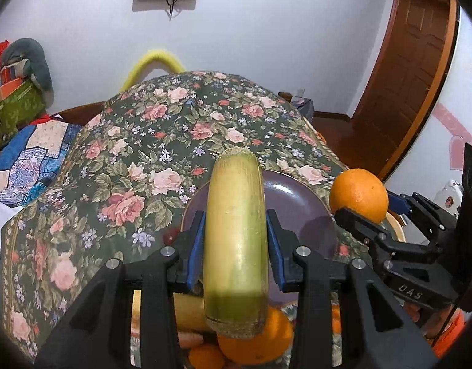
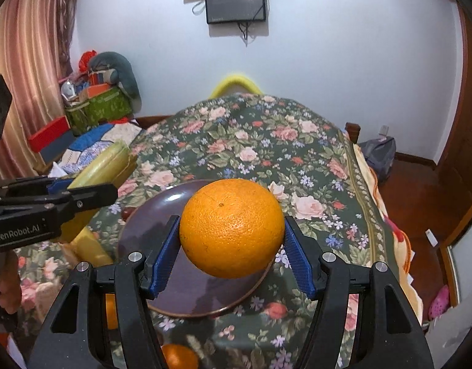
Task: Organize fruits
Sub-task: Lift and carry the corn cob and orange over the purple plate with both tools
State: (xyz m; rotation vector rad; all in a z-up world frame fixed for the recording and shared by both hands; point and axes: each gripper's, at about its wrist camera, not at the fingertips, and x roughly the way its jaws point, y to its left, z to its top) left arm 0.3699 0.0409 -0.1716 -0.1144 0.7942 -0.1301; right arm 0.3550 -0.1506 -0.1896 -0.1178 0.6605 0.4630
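- Centrally in the left wrist view, a pale yellow-green banana (image 1: 234, 240) stands lengthwise between the blue pads (image 1: 195, 246) of the left gripper (image 1: 235, 247), which is clenched on it, held above the purple plate (image 1: 297, 200).
- Likewise, in the right wrist view an orange (image 2: 232, 230) fills the middle of the frame, grasped by the right gripper (image 2: 232, 253) with both blue pads against its sides, over the same plate (image 2: 186, 289).
- Each claw shows in the other's view: the right one with its orange (image 1: 359, 195) at the right edge, the left one with its banana (image 2: 104, 169) at the left edge.
- More oranges (image 1: 257, 343) lie at the bottom of the left wrist frame, beneath the banana's near end.
- Underneath everything spreads a dark green floral cloth (image 2: 266, 147).
- A dark screen (image 2: 235, 3) hangs on the white wall at the top of the frame, and a brown wooden door (image 1: 414, 70) stands at upper right of the left wrist view.
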